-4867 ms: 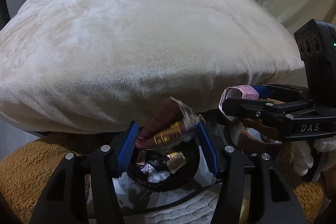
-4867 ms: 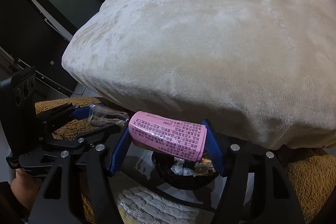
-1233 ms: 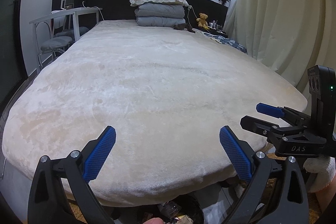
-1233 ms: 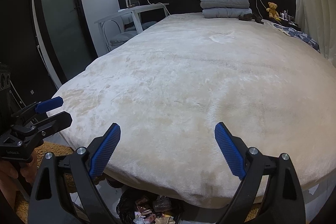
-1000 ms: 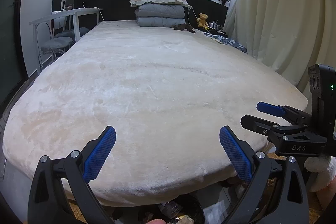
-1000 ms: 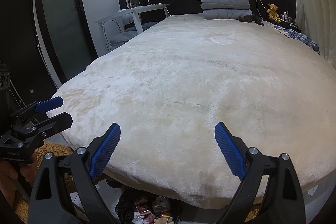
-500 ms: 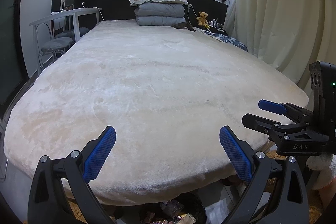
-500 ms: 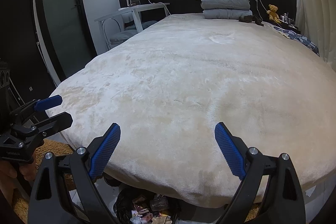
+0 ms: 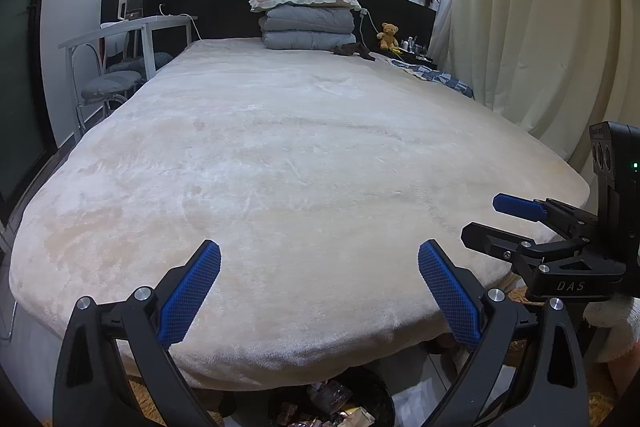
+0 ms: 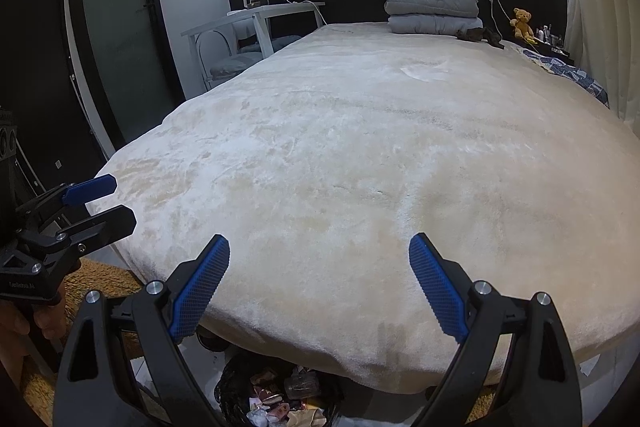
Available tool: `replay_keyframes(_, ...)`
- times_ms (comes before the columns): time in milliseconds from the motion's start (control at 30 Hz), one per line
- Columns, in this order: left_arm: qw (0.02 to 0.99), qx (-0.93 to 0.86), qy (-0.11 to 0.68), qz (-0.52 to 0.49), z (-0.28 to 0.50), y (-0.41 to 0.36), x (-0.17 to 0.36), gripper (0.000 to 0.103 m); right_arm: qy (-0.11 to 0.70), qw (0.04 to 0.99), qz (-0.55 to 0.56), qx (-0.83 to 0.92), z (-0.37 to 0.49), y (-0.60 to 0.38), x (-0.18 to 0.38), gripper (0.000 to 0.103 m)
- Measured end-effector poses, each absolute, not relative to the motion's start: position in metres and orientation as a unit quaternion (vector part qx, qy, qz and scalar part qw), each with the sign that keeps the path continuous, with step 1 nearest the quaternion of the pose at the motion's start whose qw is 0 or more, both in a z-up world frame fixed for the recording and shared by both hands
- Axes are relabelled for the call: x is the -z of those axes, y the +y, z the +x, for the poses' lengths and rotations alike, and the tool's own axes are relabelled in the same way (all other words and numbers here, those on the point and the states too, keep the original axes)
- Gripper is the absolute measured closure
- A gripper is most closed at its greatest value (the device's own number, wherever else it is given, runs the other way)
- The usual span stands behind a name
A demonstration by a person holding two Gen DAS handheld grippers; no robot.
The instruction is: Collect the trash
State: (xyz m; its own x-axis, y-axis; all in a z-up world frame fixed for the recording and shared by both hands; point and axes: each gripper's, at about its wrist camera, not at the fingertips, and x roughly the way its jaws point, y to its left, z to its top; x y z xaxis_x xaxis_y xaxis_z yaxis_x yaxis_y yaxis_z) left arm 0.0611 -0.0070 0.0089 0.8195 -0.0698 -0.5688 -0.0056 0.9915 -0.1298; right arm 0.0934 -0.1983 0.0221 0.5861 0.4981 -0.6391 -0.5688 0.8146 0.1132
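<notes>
My left gripper (image 9: 319, 251) stands open with nothing between its blue pads, held over the foot edge of a bed. My right gripper (image 10: 319, 243) is open and empty too, beside it over the same edge. Each shows in the other's view: the right gripper (image 9: 500, 221) at the right, the left gripper (image 10: 104, 205) at the left, held by a hand (image 10: 16, 323). Below the bed's edge a black-lined trash bin (image 10: 236, 383) holds several wrappers (image 10: 276, 397); the bin (image 9: 376, 399) is partly hidden by the blanket. No loose trash shows on the cream blanket (image 9: 280, 155).
Folded grey quilts and a pillow (image 9: 306, 23) are stacked at the headboard, with a teddy bear (image 9: 389, 35) beside them. A white desk with chairs (image 9: 120, 67) stands left of the bed, and cream curtains (image 9: 532, 27) hang on the right. A brown shaggy rug (image 10: 96, 275) covers the floor.
About five seconds ago the left gripper held wrappers and the right a pink packet over the bin; both are now empty and raised. Over the last second nothing has visibly moved.
</notes>
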Motion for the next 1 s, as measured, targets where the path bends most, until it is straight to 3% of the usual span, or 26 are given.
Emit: replay_keyframes(1000, 0.950, 0.016, 0.305, -0.059, 0.0605, -0.0100, -0.0081, 0.007, 0.342, 0.890, -0.053, -0.298, 0.0927, -0.1970, -0.0217, 0.013)
